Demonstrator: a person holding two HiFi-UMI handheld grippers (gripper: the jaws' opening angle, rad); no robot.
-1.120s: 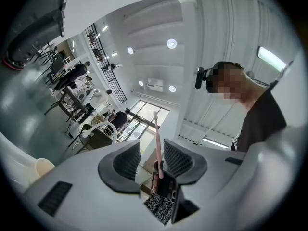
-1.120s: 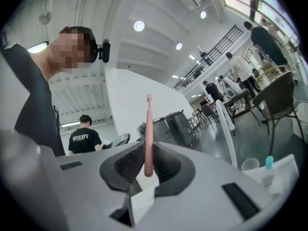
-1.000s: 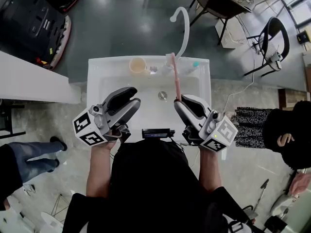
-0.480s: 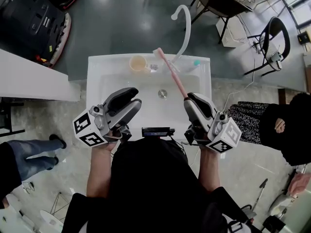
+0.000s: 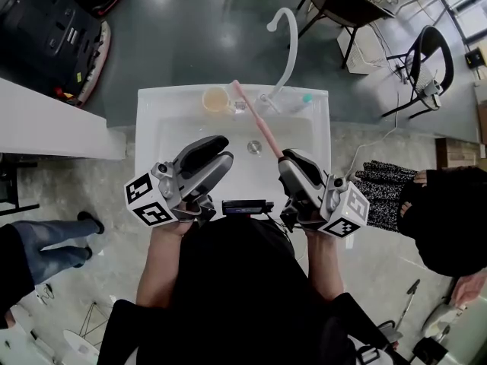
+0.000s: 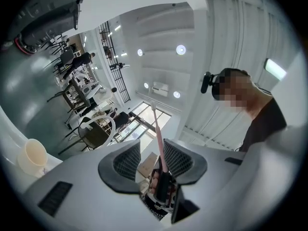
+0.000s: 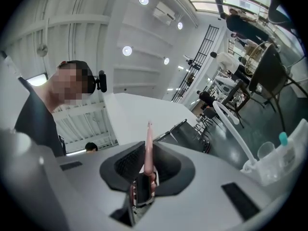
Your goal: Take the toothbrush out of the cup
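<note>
Right gripper (image 7: 146,163): jaws closed on the near end of the toothbrush (image 5: 257,120), with the dark ribbed pads pinching the handle.
Left gripper (image 6: 151,161): jaws apart, pressing on nothing (the pink shaft shows in the gap in its own view, but from above it passes to the right of the tips, untouched).
Toothbrush axis: runs from the right fingers far and leftward, bristle end leading.
Toothbrush place: out of the cup (image 5: 216,100). Seen from above, the head lies just right of the cup, over the far edge of the sink (image 5: 146,143).
Nearer hand: right, already holding; the left is near but idle.
Next move, judged: extraction looks done. Draw the head away from the cup mouth and keep it off the white hose (image 5: 294,48).
Materials: brush is slim, straight, smooth pink plastic. Cup is round, pale cream and open-topped. Sink is white and glossy, with the drain (image 5: 254,148) in the basin.
</note>
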